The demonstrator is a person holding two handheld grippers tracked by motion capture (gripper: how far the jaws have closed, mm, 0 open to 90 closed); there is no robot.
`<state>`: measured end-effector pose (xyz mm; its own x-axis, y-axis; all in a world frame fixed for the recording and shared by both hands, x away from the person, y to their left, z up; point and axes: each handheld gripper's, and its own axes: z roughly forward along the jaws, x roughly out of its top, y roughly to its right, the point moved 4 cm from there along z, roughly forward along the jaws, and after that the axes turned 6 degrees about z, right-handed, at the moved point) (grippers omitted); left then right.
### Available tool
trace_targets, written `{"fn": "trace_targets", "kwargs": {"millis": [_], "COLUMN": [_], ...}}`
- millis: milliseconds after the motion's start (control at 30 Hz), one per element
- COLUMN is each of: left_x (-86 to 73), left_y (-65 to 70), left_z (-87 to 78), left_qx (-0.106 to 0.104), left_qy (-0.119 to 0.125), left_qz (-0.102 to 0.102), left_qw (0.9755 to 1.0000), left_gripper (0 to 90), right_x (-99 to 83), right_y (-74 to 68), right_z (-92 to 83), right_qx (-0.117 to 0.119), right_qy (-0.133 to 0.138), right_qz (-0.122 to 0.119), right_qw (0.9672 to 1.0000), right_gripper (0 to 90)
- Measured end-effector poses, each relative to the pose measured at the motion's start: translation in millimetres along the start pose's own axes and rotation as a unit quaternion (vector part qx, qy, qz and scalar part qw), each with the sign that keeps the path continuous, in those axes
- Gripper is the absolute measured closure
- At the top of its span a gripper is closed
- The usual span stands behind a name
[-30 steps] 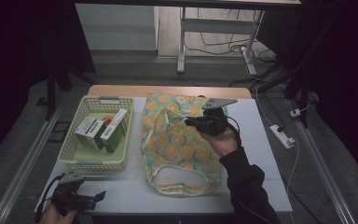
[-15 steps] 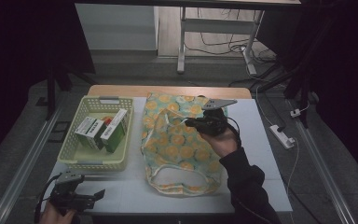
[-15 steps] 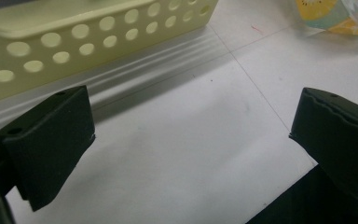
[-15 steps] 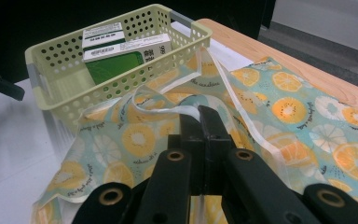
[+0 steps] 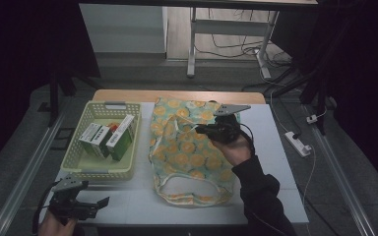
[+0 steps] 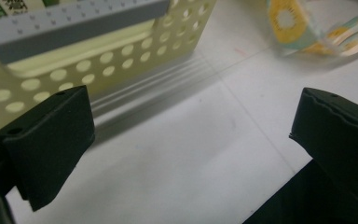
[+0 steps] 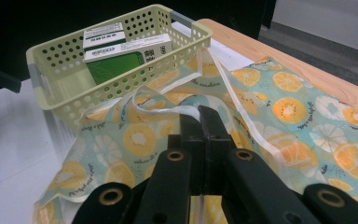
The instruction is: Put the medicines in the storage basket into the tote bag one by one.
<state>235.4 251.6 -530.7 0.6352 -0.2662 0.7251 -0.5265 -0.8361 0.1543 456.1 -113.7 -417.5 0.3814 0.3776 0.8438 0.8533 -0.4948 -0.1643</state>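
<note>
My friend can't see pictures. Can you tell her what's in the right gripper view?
The right gripper is shut on a strap of the fruit-print bag, lifting it off the table. Behind stands a pale yellow basket holding green and white boxes.

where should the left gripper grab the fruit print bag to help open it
Probably the near hem of the bag's mouth, which lies flat and gaping toward the person. The left gripper, jaws open, could slide in low from the table's near edge and pinch one layer. The right gripper is shut on the white strap.
</note>
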Motion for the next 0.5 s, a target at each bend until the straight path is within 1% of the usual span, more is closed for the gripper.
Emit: {"fn": "trace_targets", "kwargs": {"millis": [67,233,300,500], "left_x": [2.2,8.7,12.2,24.3], "left_y": [-2.1,-5.6,-7.1,-13.7], "left_z": [-1.8,-6.2,-8.1,-13.7], "left_qx": [-0.005,-0.008,-0.002,0.012], "left_qy": [0.008,0.018,0.021,0.042], "left_qz": [-0.001,-0.001,0.001,0.008], "left_qw": [1.0000,0.9998,0.9998,0.9990], "left_gripper": [0.0,0.0,0.0,0.0], "right_x": [0.1,0.2,0.4,0.8], "right_y": [-0.3,-0.8,-0.9,-1.0], "right_z": [0.2,0.2,0.1,0.0], "right_qx": [0.001,0.001,0.001,0.001], "right_qy": [-0.001,-0.001,-0.001,-0.001], "right_qz": [0.000,-0.002,-0.003,-0.004], "right_qw": [1.0000,1.0000,1.0000,1.0000], "right_gripper": [89.9,89.9,89.9,89.9]}}
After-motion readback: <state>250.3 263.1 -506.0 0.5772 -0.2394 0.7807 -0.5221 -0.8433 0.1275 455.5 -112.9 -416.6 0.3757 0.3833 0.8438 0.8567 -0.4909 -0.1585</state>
